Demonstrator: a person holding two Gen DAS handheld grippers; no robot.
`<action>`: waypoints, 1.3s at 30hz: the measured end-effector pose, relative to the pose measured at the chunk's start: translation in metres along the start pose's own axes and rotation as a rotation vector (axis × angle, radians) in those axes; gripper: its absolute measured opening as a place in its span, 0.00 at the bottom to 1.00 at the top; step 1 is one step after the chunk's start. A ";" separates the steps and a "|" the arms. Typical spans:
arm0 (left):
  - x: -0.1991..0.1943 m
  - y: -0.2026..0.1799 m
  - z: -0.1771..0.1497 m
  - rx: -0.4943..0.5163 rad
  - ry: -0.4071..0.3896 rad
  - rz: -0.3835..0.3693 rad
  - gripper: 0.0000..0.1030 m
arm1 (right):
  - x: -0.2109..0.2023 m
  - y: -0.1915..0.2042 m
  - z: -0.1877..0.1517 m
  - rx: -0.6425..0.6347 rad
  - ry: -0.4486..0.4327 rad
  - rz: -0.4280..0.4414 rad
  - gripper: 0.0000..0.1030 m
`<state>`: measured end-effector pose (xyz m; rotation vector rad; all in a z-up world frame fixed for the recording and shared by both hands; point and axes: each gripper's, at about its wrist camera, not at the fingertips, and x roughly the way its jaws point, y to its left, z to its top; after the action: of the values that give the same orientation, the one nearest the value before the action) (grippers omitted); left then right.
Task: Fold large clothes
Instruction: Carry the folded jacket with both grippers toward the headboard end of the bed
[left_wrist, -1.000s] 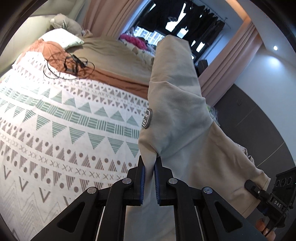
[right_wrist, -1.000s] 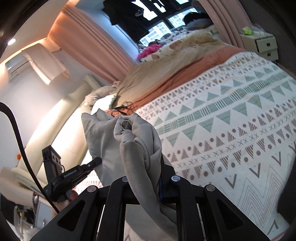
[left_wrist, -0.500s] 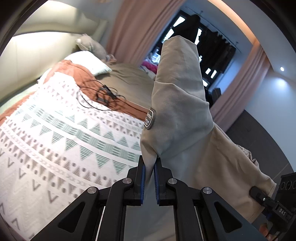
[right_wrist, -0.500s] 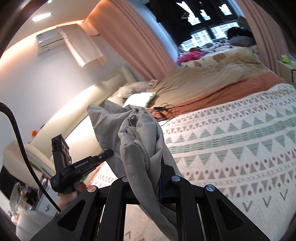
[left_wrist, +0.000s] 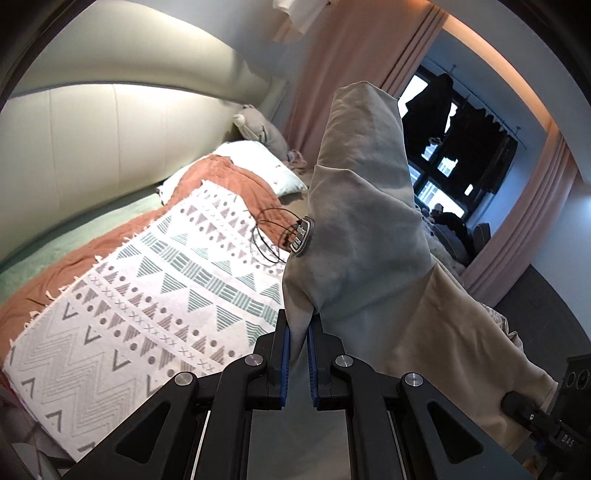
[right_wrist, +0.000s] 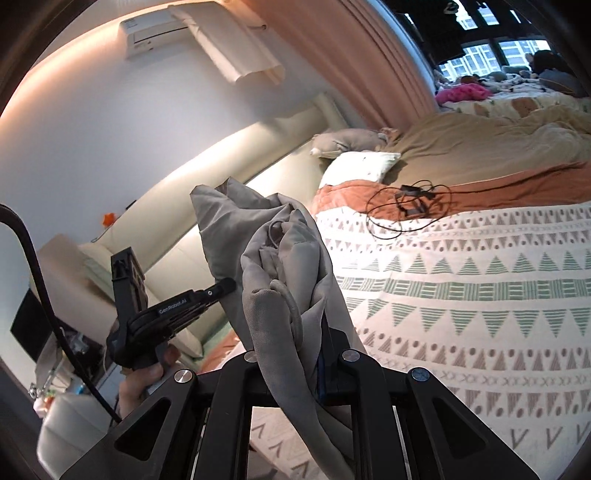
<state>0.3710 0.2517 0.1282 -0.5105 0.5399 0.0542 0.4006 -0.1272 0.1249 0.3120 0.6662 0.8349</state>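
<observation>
So the whole thing happens over a bed (left_wrist: 110, 206) with a white patterned blanket (left_wrist: 155, 302) on top, triangles and zigzags in green and grey, and a rust-coloured throw (left_wrist: 229, 177) under it up by the head end. There's a white pillow (left_wrist: 255, 166), a grey plush toy (left_wrist: 258, 125) against the padded headboard (left_wrist: 110, 129), and a loop of black cable (left_wrist: 269, 236) lying right where the blanket meets the throw. Pink curtains (left_wrist: 347, 74) frame a dark window (left_wrist: 461, 147) with clothes hanging in front of it.

The grey hoodie (left_wrist: 362, 229) is up in the air above the bed, not lying on it. The left gripper (left_wrist: 298, 354) is clamped on a fold of its edge, and the fabric rises in a tall peak with a small round patch (left_wrist: 300, 240) on its side. The right gripper (right_wrist: 317, 350) is closed on a thick bunched wad of the same hoodie (right_wrist: 280, 266), cloth spilling down over the fingers.

The left view gets you the window and the far corner of the hoodie pinched in the other gripper at bottom right. The right view instead shows a wall air conditioner (right_wrist: 159, 33), a tan duvet (right_wrist: 480, 147), a pink heap (right_wrist: 461, 92) near the window, and the left gripper (right_wrist: 225, 286) seen from the side with the hand (right_wrist: 144, 380) holding it.
</observation>
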 end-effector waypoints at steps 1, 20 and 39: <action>-0.004 0.010 0.004 -0.006 -0.007 0.011 0.08 | 0.011 0.009 0.000 -0.008 0.010 0.013 0.12; -0.092 0.178 0.049 -0.069 -0.122 0.276 0.08 | 0.184 0.198 -0.042 -0.148 0.206 0.266 0.12; -0.025 0.288 0.037 -0.128 -0.018 0.468 0.07 | 0.343 0.250 -0.132 -0.090 0.467 0.438 0.12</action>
<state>0.3152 0.5230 0.0380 -0.4993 0.6326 0.5423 0.3363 0.2968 0.0067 0.1813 1.0100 1.3752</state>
